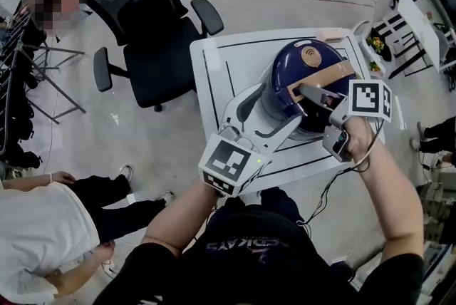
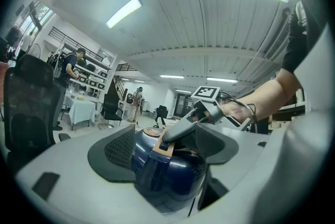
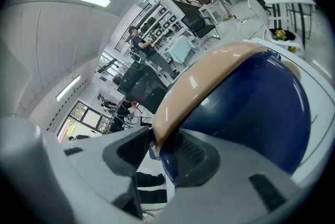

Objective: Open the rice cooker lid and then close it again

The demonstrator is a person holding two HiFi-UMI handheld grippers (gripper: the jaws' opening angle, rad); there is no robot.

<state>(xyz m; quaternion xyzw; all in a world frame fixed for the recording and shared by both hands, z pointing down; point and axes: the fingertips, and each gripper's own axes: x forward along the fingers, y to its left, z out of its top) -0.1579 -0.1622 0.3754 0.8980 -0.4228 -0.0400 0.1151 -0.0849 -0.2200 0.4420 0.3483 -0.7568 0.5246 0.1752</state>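
Your right gripper (image 3: 165, 155): jaws partly closed, clamped on front end of tan handle (image 3: 209, 76). Your left gripper (image 2: 166, 149): jaws spread wide, pads pressed against both sides of rice cooker (image 1: 281, 93) body. Lid (image 1: 320, 58) down, navy dome. Cooker sits right of centre in head view, on white bench (image 1: 214, 75). Black office chair (image 1: 153, 40) beyond bench, upper left. Person in white top (image 1: 43, 225), lower left corner.

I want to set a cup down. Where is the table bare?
Bare: the strip between the table's left edge and the rice cooker. Crowded: the cooker's near side, where the left gripper and the right gripper meet.
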